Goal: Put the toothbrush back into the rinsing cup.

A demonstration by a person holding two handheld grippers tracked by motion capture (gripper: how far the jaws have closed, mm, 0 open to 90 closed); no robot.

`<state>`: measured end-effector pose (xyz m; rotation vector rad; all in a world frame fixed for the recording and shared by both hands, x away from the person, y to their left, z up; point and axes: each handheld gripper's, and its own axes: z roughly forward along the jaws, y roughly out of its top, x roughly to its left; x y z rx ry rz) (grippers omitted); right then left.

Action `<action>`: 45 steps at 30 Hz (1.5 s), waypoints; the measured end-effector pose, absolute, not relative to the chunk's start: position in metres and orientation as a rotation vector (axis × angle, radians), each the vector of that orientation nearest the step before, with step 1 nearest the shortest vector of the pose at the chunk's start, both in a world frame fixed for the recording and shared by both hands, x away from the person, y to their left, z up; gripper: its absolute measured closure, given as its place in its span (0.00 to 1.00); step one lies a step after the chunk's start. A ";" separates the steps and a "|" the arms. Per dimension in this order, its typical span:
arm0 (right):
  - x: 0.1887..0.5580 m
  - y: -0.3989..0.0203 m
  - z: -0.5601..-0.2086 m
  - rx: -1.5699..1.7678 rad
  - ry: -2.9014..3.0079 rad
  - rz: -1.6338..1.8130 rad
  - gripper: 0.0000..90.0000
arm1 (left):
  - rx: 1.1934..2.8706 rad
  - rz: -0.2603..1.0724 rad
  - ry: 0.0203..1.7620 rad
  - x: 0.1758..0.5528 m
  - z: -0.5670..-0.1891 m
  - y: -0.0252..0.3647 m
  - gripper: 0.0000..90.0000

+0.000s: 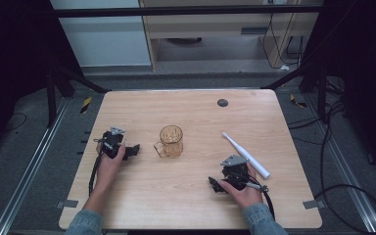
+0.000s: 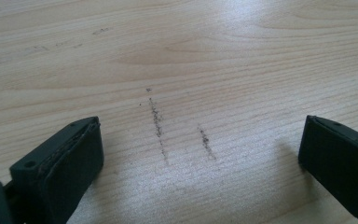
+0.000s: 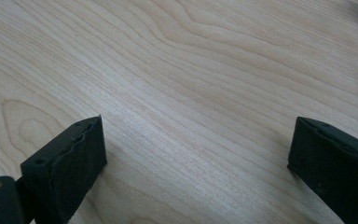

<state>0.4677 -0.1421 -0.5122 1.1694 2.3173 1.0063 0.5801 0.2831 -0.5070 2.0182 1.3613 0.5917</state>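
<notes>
Left claw (image 1: 133, 149) wide, right claw (image 1: 215, 185) wide (both empty), amber mug (image 1: 171, 141) between, white toothbrush (image 1: 245, 154) nearby

No readable text, label, brand, number or sign on anything in any view.

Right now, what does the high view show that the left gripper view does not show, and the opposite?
The high view has the amber glass mug, the white electric toothbrush, both hands and the right gripper. The left gripper view has dark scratch marks on the wood, between open jaws. Both share the wooden table and the left gripper, which holds nothing.
</notes>
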 end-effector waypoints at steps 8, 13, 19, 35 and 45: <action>0.465 -0.143 -0.512 1.165 2.311 1.005 0.08 | 2.018 0.591 1.361 0.580 -0.507 0.283 0.00; 0.462 -0.146 -0.501 1.153 2.295 1.024 0.15 | 2.017 0.592 1.362 0.580 -0.507 0.283 0.00; 0.457 -0.160 -0.482 1.156 2.238 0.955 0.23 | 2.016 0.591 1.361 0.580 -0.507 0.283 0.00; 0.468 -0.216 -0.442 1.241 2.324 0.772 0.36 | 2.014 0.591 1.361 0.581 -0.507 0.283 0.00; 0.492 -0.231 -0.429 1.274 2.380 0.672 0.37 | 2.015 0.590 1.361 0.581 -0.507 0.283 0.00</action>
